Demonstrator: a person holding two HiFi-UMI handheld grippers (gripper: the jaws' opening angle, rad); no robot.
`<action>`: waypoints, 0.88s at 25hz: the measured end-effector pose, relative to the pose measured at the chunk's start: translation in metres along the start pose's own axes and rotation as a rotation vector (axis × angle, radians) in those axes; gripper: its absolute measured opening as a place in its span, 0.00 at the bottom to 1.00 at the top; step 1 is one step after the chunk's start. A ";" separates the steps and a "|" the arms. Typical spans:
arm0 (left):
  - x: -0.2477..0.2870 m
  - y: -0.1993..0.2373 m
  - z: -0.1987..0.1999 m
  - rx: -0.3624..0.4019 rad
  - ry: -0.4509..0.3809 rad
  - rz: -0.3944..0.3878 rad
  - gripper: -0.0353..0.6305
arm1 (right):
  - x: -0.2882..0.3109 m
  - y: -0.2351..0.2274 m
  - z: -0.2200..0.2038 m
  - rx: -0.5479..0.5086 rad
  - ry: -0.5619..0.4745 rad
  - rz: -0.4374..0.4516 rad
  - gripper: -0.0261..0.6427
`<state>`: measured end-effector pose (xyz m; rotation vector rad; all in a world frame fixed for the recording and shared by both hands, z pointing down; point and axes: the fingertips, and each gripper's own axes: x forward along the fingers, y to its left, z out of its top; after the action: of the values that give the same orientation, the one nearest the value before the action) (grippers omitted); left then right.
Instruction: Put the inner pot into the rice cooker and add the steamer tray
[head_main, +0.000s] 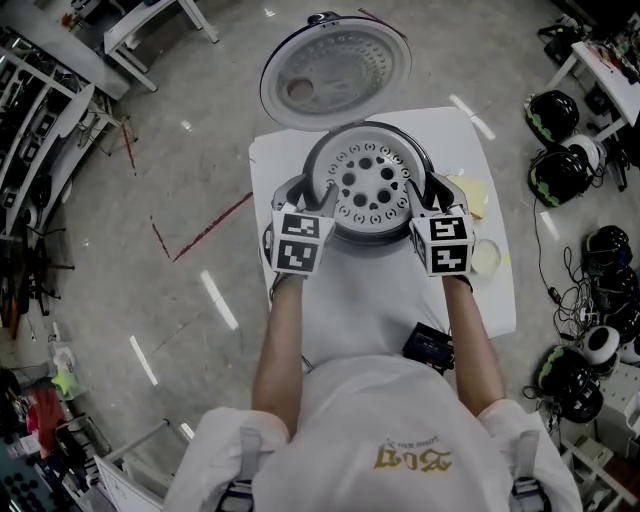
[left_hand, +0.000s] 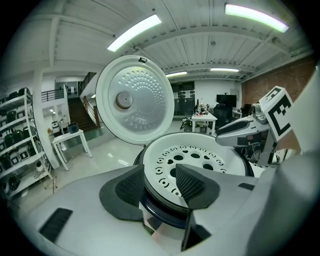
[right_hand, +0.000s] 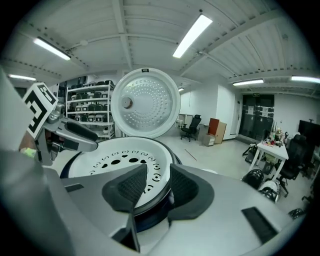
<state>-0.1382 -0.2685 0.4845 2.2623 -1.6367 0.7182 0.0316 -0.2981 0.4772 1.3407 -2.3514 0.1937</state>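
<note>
Steamer tray (head_main: 370, 182), white and pierced with holes, sits level in the mouth of the rice cooker (head_main: 288, 192). The cooker stands at the middle of the table's (head_main: 370, 300) far edge, with its lid (head_main: 335, 75) swung upright beyond that edge. A dark rim (left_hand: 165, 214) shows just under the tray's edge; whether it belongs to the inner pot or to the cooker I cannot tell.

The left gripper (left_hand: 160, 170) is at the tray's left side. Its jaws are wide and straddle the tray's rim, one pad outside and one over the holes, neither pressing. The right gripper (right_hand: 158, 167) mirrors it at the tray's right side, with its jaws equally wide and the rim loose between them.

A small black device (head_main: 430, 345) lies near the table's near right corner. A pale round dish (head_main: 487, 258) rests by the right edge.
</note>
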 end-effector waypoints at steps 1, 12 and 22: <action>-0.002 0.001 0.001 -0.014 -0.014 0.003 0.36 | -0.003 0.000 0.001 0.029 -0.016 0.004 0.26; -0.046 -0.011 0.000 -0.209 -0.135 -0.031 0.23 | -0.055 0.010 -0.006 0.335 -0.116 0.077 0.10; -0.103 -0.040 -0.008 -0.395 -0.251 -0.126 0.08 | -0.111 0.037 -0.016 0.358 -0.150 0.128 0.06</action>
<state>-0.1280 -0.1677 0.4393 2.1989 -1.5525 0.0691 0.0541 -0.1858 0.4469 1.4031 -2.6213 0.5963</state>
